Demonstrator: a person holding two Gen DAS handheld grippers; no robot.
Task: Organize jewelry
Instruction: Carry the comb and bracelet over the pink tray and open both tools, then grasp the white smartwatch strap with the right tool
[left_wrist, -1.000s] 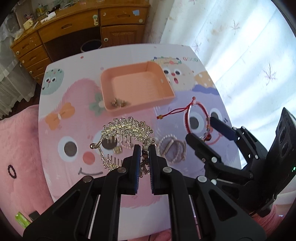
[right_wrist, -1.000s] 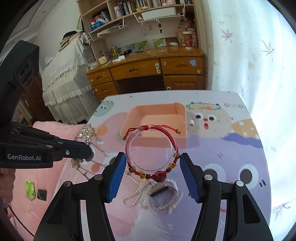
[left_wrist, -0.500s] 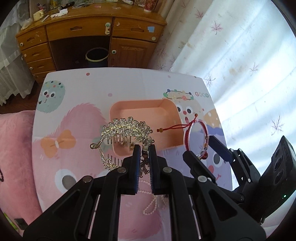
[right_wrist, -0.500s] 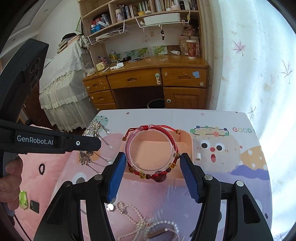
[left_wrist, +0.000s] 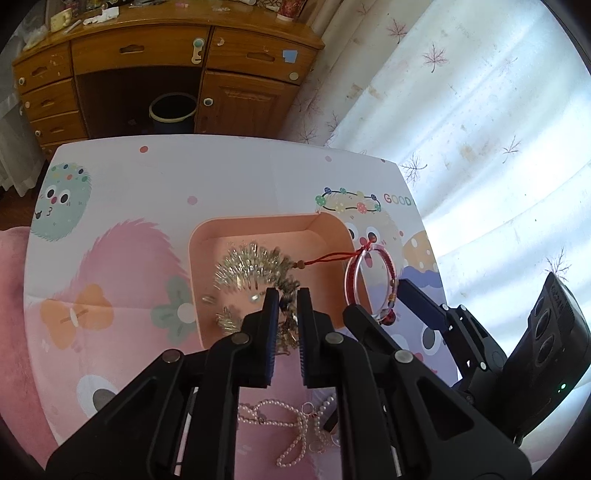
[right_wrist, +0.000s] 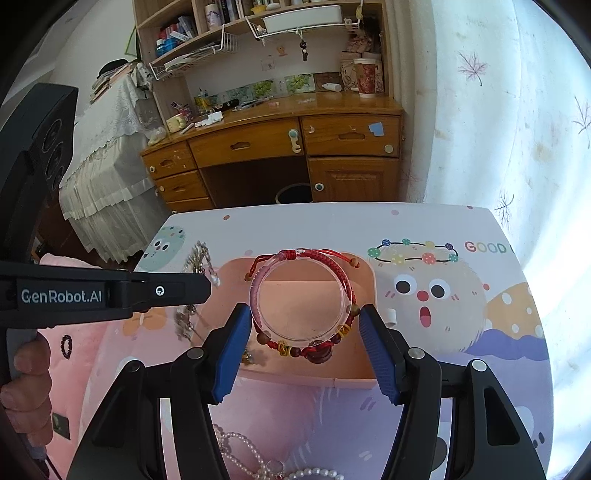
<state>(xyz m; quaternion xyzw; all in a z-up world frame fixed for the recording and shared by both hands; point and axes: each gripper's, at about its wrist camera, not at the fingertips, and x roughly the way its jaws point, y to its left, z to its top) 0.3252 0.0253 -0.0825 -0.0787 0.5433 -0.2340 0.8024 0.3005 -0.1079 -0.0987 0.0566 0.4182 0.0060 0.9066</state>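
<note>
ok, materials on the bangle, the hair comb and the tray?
Bangle: clear pink ring, glassy or plastic, see-through and shiny; red woven cord with beads around it.
Hair comb: silver-toned metal, likely rhinestones, judging by the sparkle.
Tray: matte peach plastic, apparently moulded, smooth rounded walls.

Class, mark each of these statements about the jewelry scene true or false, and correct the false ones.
1. The left claw grips a silver hair comb above the pink tray. True.
2. The right claw is empty. False: it holds bracelets, one clear and one red braided.
3. A pearl necklace lies on the table, outside the tray. True.
4. The tray is blue. False: it is pink.
</note>
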